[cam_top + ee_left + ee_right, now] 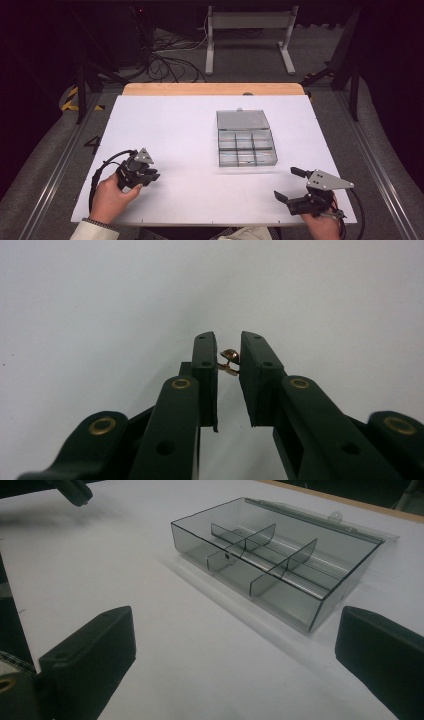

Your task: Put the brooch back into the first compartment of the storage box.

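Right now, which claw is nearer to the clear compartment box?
Right. The right claw sits open just off the compartment box's near right corner, while the left claw, pinching a small brass-coloured part, is farther away, off the box's left.

A lab-like recording space: white-covered table (165, 125), dark curtains, floor cables (167, 62), and a metal stand (250, 30).

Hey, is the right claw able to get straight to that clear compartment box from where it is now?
Probably yes. The right claw is open with nothing in it, and bare white table lies between it and the open compartment box; nothing blocks the way.
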The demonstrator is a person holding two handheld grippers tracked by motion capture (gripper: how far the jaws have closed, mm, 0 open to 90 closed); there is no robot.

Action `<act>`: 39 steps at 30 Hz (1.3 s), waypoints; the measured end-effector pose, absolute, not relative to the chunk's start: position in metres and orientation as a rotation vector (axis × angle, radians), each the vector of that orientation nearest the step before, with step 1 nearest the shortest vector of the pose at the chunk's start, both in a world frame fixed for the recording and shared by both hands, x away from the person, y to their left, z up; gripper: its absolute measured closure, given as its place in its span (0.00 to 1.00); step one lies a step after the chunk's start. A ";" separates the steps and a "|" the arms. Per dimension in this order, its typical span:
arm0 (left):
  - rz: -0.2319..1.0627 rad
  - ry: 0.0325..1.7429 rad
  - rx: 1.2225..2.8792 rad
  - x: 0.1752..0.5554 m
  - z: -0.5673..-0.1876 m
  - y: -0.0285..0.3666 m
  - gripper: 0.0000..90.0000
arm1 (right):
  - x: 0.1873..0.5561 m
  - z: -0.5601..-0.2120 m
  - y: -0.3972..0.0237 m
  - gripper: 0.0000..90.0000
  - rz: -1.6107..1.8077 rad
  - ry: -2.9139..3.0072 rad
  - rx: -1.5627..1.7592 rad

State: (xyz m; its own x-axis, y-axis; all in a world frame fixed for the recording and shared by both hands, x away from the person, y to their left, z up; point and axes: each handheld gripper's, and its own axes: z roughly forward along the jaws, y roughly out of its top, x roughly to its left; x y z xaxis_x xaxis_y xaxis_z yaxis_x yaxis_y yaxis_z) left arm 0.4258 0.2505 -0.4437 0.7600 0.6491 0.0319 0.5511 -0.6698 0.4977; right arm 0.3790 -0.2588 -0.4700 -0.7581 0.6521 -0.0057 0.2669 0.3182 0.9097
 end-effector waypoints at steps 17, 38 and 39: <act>0.269 0.876 2.279 0.421 -0.425 0.261 0.86 | 0.379 -0.470 -0.258 0.04 1.419 2.220 0.821; 0.267 0.841 2.193 0.432 -0.408 0.244 0.86 | 0.379 -0.470 -0.258 0.04 1.418 2.221 0.820; 0.274 0.834 2.197 0.433 -0.407 0.243 0.86 | 0.379 -0.470 -0.258 0.04 1.418 2.221 0.820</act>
State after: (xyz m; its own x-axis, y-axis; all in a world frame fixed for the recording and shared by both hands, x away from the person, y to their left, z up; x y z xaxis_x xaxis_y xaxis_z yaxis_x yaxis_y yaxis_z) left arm 0.4328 0.2428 -0.4073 0.7637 0.6425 -0.0624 0.4801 -0.5008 0.7203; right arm 0.3789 -0.2582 -0.4703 -0.7576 0.6527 -0.0059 0.2694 0.3209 0.9080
